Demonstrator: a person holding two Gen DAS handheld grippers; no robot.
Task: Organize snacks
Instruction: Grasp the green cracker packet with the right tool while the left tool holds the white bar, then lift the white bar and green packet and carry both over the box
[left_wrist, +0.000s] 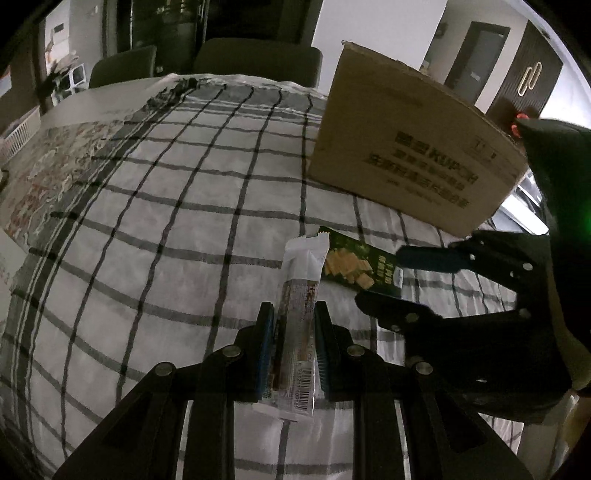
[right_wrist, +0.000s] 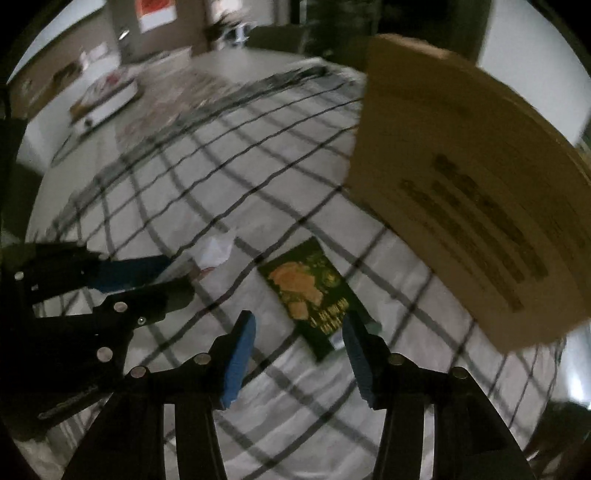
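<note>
My left gripper (left_wrist: 293, 310) is shut on a long snack bar (left_wrist: 301, 280) in a white and clear wrapper, which sticks out ahead of the pads above the checked cloth. A dark green cracker packet (left_wrist: 349, 266) (right_wrist: 310, 291) lies flat on the cloth just right of the bar. My right gripper (right_wrist: 297, 321) stands open over the packet's near end; its right finger (right_wrist: 356, 343) is close to the packet's edge and the left pad is well apart from it. In the right wrist view the left gripper (right_wrist: 181, 277) shows at the left with the white wrapper (right_wrist: 216, 251).
A brown cardboard box (left_wrist: 406, 147) (right_wrist: 461, 184) with dark print stands on the cloth behind and right of the packet. The checked tablecloth (left_wrist: 166, 221) stretches left and far. A patterned mat (left_wrist: 55, 173) lies at the left edge, and dark chairs (left_wrist: 255, 59) stand beyond the table.
</note>
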